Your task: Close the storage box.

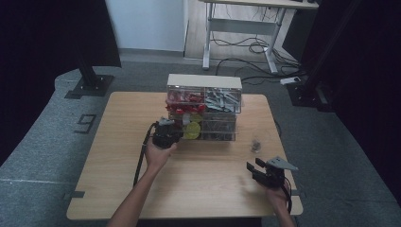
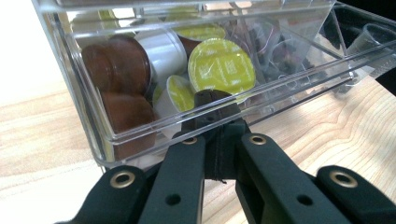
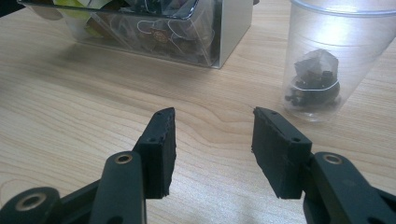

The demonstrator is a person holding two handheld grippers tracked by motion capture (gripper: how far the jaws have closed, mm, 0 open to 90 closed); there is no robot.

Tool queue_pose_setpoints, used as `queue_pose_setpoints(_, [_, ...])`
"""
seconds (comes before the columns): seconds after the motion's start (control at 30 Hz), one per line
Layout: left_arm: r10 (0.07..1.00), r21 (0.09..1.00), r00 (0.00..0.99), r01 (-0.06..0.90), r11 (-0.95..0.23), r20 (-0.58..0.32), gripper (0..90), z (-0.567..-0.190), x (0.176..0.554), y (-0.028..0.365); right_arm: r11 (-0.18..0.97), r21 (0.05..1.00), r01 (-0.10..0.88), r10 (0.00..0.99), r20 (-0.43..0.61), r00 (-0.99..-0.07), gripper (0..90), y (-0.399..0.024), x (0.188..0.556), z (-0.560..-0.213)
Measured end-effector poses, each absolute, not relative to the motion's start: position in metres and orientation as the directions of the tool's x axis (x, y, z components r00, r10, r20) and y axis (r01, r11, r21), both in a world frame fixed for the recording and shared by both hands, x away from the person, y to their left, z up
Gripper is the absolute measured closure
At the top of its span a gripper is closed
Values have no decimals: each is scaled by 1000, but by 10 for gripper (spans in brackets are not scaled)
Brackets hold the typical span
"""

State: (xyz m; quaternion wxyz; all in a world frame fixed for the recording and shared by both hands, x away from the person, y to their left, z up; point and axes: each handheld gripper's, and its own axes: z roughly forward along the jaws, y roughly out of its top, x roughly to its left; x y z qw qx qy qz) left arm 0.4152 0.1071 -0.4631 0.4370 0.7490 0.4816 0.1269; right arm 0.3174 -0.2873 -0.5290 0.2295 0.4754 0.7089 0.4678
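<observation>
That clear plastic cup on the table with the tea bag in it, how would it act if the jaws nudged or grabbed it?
The clear plastic cup looks thin-walled and holds just one tea bag, so it is probably very light and would slide or tip if nudged. Its walls would likely flex or crumple under a firm squeeze from the right gripper.

The left gripper [image 2: 215,109] was seen from just behind its two black jaws, which were pressed together with their tips against the front wall of a clear plastic drawer [image 2: 88,116]. Inside the drawer lay coffee capsules: brown ones [image 2: 116,65] at the left, and a yellow-green foil lid [image 2: 222,65] facing the camera. The drawer sat on a light wooden table [image 2: 336,126].
</observation>
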Motion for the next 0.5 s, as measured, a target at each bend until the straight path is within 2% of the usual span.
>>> queue_pose_setpoints(0.5, [828, 761, 503, 630, -156, -247, 899, -477, 412, 110, 117, 877, 465, 887, 118, -446, 496, -286, 318, -531])
